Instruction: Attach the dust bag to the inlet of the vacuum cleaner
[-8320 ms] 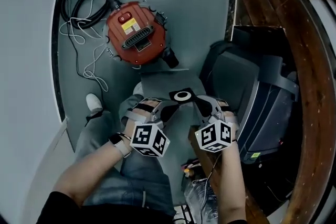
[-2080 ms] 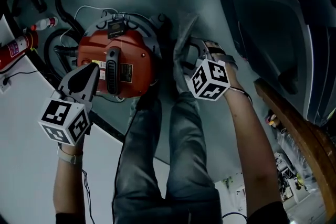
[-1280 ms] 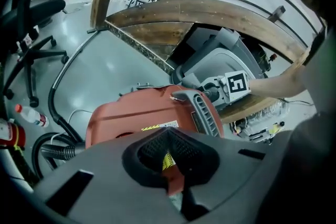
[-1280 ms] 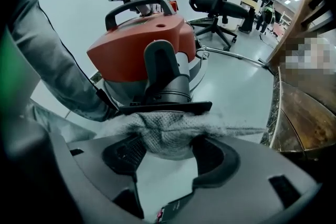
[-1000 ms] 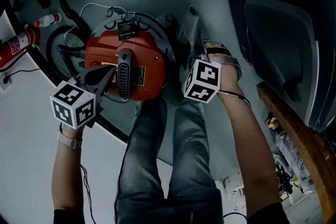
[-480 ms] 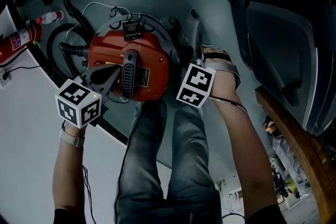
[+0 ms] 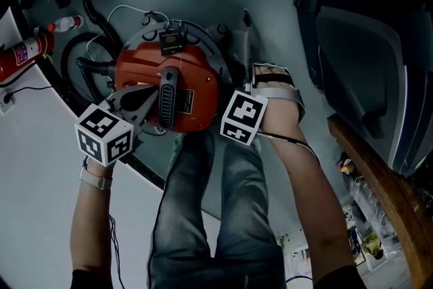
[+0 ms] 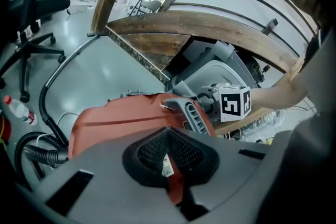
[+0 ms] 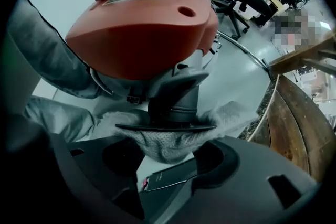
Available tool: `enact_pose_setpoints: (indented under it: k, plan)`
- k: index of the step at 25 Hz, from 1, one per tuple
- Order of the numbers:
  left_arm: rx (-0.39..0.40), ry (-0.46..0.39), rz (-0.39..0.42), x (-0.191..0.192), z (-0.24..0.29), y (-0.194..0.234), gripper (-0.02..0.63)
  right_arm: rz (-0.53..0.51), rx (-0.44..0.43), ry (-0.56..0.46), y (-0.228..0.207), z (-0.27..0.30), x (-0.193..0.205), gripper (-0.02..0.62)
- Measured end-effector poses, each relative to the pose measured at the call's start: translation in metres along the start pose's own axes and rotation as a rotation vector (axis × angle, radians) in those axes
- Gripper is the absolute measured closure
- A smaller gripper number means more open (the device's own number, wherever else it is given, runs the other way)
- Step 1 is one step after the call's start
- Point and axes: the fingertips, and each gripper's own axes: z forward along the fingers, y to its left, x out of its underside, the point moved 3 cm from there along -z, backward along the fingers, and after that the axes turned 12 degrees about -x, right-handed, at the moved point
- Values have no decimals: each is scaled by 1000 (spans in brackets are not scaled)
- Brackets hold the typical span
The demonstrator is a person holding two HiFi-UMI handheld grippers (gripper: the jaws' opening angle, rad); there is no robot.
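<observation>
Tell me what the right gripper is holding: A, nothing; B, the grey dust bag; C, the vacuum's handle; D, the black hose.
B: the right gripper pinches the dust bag by its grey fabric, the bag's black collar sitting at the inlet tube of the red vacuum.

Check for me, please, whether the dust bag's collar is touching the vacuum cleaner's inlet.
Touching. In the right gripper view the vacuum cleaner's inlet runs straight into the dust bag's black collar, with no gap showing.
</observation>
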Motion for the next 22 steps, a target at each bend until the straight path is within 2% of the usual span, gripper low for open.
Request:
enact_pose_setpoints:
  k: [4,11,16,22]
  plan:
    - [10,4,-3,-2,2,-1,592,6,-41,22,-8,10,2,311]
    - [6,-7,10,-2,0,-4,592,1,0,15,1,-5,0,311]
    - [-1,-16,17,-2,2,-5,592,-15,-5,62,-6,6,1,311]
    - [-15,-52,15,0,-1,-5,592,-13,4,-10,-2,-1,4,311]
